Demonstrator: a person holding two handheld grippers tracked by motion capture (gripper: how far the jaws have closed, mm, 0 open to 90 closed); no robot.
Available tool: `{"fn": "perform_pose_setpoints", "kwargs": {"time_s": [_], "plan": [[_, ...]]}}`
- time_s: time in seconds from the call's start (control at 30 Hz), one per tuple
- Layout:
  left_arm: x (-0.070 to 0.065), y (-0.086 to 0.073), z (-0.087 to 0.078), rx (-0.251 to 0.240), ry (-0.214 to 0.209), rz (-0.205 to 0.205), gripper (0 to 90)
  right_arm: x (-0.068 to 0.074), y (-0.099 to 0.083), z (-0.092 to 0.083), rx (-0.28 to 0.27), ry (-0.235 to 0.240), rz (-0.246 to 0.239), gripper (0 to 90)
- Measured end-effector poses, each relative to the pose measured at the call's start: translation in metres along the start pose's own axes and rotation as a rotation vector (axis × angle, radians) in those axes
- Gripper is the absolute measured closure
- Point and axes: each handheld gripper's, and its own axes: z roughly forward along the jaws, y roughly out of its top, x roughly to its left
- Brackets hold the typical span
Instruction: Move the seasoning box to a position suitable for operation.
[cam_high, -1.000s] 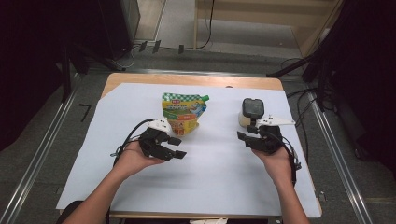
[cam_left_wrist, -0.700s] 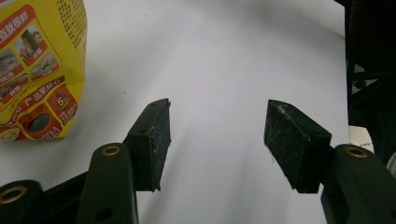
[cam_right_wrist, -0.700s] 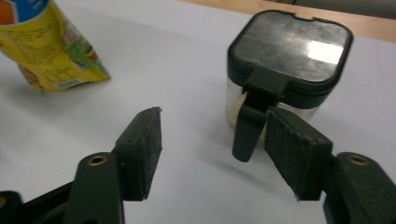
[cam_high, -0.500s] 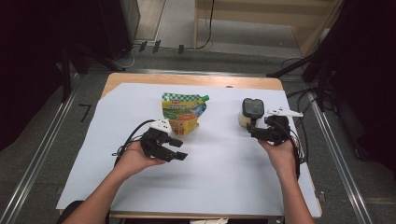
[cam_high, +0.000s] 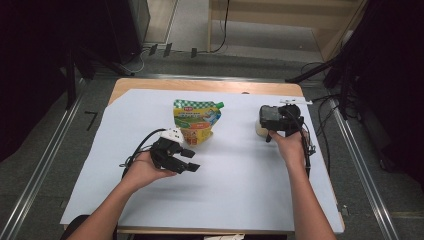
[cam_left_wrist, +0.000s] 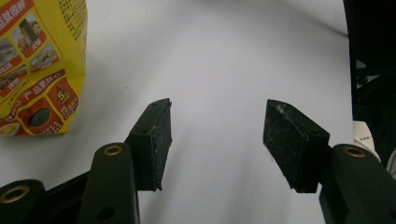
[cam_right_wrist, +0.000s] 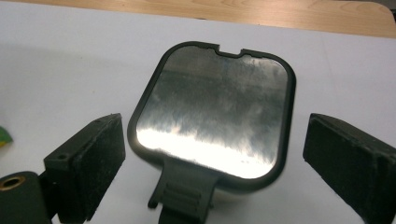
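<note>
The lidded container (cam_right_wrist: 212, 116), dark-rimmed with a shiny square lid and a front latch, sits right between the right gripper (cam_right_wrist: 215, 154)'s pads, which have just been opening and now stand spread on either side without pressing on it. In the high view the same container (cam_high: 266, 120) lies just ahead of that gripper (cam_high: 278, 122). To take it well, I'd say the pads want to come in square on the two side walls, below the lid rim, clear of the latch, so the lid can't pop. The right hand (cam_high: 290, 145) reaches forward with the forearm stretched along the tabletop (cam_high: 240, 200). The left gripper (cam_left_wrist: 217, 140) hangs spread and empty over bare tabletop, the yellow sauce pouch (cam_left_wrist: 39, 65) off to its left, wrist resting low, palm up.
</note>
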Motion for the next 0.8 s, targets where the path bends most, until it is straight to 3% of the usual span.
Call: {"fn": "perform_pose_setpoints", "kwargs": {"time_s": [0.23,0.37,0.8], "plan": [[-0.002,0.001,-0.001,-0.015,-0.019,-0.005,42.9,0.007,0.003,0.016,0.001,-0.048,-0.003,6.6],[-0.004,0.001,0.0,-0.01,-0.015,0.01,42.8,0.007,0.001,0.03,0.042,-0.071,0.006,9.1],[-0.003,0.001,-0.001,-0.026,-0.032,-0.005,42.8,0.011,0.002,0.036,0.045,-0.122,-0.001,12.1]]}}
